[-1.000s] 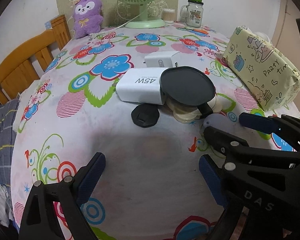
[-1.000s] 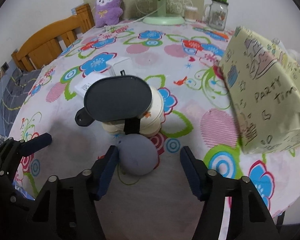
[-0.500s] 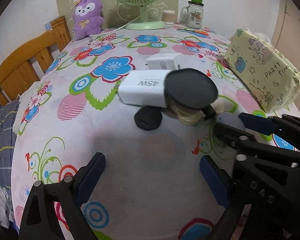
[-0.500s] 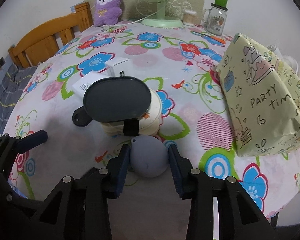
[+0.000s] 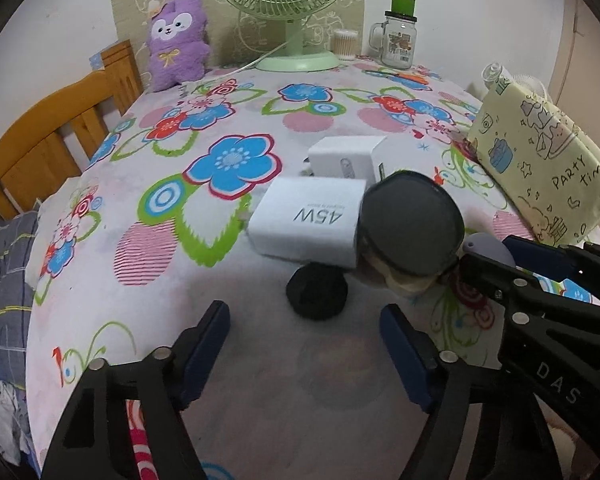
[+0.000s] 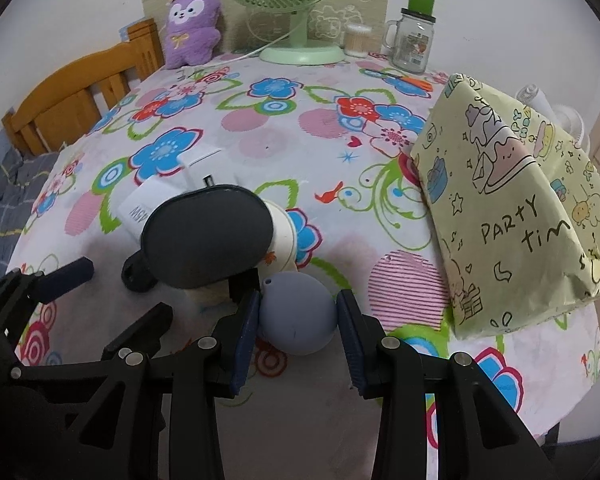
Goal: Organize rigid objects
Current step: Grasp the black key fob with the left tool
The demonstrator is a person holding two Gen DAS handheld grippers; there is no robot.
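Note:
My left gripper points down at the flowered table, and its jaws are closing. A small black round object lies just ahead between the fingertips, and the pads are clear of it. Behind it sit a white 45W charger, a second white charger, and a dark oval case resting on cream round pieces. My right gripper is shut on a grey-lilac ball, right in front of the case.
A gift box wrapped in yellow paper fills the right side of the table. At the back stand a green fan, a glass jar and a purple plush toy. A wooden chair stands at the left edge.
The right jaws have shut on the ball that lay between them. My left gripper has moved closer to the black round object, and its jaws have narrowed.

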